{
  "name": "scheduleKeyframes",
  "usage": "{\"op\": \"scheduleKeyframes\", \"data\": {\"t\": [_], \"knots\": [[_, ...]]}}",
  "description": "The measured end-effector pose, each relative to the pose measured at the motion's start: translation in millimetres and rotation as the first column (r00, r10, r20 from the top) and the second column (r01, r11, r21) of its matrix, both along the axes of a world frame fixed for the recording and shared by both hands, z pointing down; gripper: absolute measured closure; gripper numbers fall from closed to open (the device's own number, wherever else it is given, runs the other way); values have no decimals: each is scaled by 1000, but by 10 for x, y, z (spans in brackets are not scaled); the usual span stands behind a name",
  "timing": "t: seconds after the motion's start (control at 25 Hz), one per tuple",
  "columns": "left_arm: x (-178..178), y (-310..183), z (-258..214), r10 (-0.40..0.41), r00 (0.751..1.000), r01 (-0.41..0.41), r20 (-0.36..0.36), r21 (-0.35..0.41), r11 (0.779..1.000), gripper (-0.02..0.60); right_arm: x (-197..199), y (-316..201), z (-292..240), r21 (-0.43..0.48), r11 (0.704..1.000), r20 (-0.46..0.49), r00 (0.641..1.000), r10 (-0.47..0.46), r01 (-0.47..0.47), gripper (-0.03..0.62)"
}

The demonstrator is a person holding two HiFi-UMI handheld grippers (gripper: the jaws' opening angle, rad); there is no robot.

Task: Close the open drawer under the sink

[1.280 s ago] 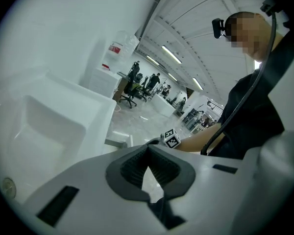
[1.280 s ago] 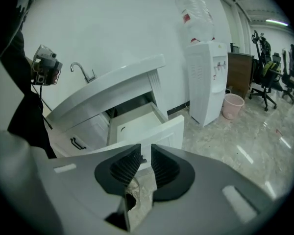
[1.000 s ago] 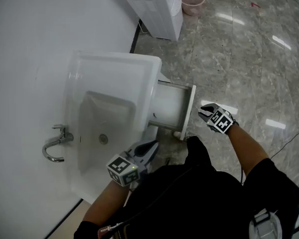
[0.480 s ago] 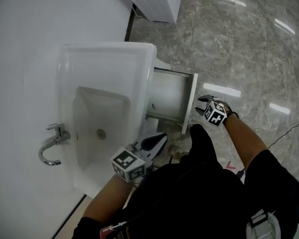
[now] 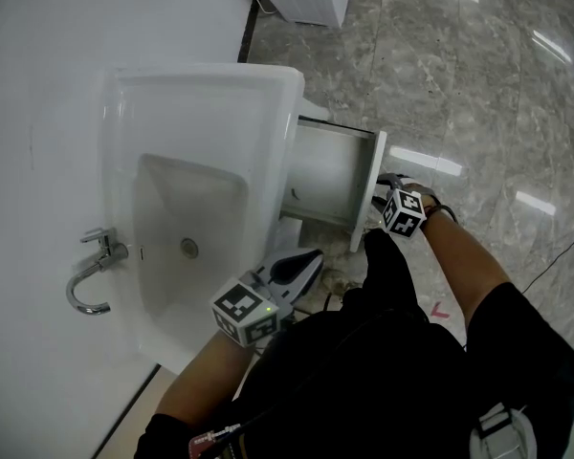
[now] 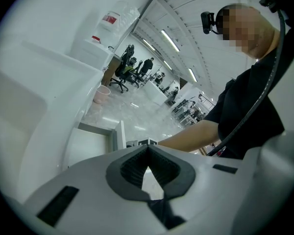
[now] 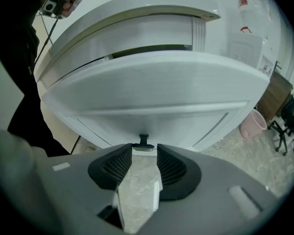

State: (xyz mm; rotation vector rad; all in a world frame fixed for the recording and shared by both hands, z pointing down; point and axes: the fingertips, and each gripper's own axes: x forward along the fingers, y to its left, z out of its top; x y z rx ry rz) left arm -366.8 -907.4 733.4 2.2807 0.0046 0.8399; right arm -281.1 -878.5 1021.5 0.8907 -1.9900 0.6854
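Over marble floor point(image 5: 478, 84), your right gripper point(image 7: 144, 150), jaws just opened, brackets the drawer point(image 7: 152, 92) knob point(image 7: 143, 142) unpinched; push there, it likely glides lightly; left gripper point(image 6: 147, 147) clenched, empty.

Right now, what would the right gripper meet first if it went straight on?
Probably the drawer's small handle, which sits at the tips of the right gripper's jaws; they have just been opening and do not press on it. The drawer front lies just behind.

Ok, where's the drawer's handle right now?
In the right gripper view, the small handle sits low at the centre of the drawer front, just ahead of the right gripper, whose jaws are open and not gripping it.
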Motion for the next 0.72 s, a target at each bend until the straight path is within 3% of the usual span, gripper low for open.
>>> {"op": "scheduleKeyframes", "data": {"t": [0.72], "knots": [[-136, 22, -172, -62, 998, 63, -20, 7, 998, 581, -66, -54, -44, -10, 1000, -36, 999, -4, 4, 470]]}}
